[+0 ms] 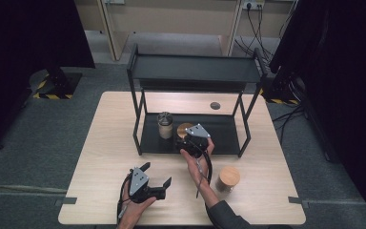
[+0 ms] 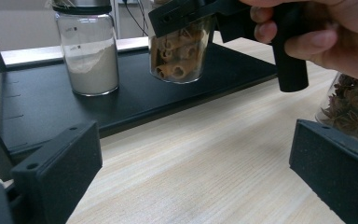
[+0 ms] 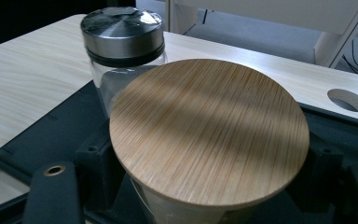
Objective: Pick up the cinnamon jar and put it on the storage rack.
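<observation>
Here the left gripper view reveals pasta jar (image 2: 181, 51) contents, clamped by right hand-held gripper (image 2: 186, 14).

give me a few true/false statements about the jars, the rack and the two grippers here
1. The right gripper is shut on the pasta jar. True.
2. The pasta jar has a metal lid. False: its lid is round bamboo; the metal lid belongs to the powder jar.
3. The left gripper holds the star anise jar. False: its jaws stand open over the bare table, with nothing between them.
4. The powder jar stands on the lower shelf of the black rack. True.
5. The star anise jar stands on the rack's top shelf. False: it stands on the table in front of the rack, to the right.
</observation>
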The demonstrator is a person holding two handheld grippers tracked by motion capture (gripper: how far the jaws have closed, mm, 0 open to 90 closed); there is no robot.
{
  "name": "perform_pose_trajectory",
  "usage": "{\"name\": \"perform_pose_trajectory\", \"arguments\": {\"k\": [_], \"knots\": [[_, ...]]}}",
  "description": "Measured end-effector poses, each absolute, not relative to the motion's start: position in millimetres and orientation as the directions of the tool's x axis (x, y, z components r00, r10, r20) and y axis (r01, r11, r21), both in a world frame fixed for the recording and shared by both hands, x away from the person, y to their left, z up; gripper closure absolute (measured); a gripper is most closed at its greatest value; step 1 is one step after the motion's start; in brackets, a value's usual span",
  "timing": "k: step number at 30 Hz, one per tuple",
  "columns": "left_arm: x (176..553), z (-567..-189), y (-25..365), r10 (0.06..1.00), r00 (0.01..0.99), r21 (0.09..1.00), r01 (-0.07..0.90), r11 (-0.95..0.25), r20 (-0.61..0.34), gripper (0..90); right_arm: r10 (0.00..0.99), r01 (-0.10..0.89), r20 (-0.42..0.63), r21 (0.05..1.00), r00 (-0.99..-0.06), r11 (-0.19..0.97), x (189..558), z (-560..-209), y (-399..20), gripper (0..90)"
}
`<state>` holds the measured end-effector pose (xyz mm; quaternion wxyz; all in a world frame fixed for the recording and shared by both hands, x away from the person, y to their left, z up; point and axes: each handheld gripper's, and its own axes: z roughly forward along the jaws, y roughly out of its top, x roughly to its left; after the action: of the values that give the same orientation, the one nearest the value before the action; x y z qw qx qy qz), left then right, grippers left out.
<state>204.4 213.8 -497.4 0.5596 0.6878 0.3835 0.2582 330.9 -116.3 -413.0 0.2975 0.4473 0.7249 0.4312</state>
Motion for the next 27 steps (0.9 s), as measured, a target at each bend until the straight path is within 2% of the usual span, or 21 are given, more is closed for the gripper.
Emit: {"name": "perform_pose_trajectory", "arguments": {"k": [27], "knots": [[204.5,-497.2,213.8,0.816,0.573,0.967,0.241,-0.078,-0.077,1.9,0.921,0.419,-0.042,0.882,-0.388,0.217,363.1,-424.9,-105.6,26.0]]}}
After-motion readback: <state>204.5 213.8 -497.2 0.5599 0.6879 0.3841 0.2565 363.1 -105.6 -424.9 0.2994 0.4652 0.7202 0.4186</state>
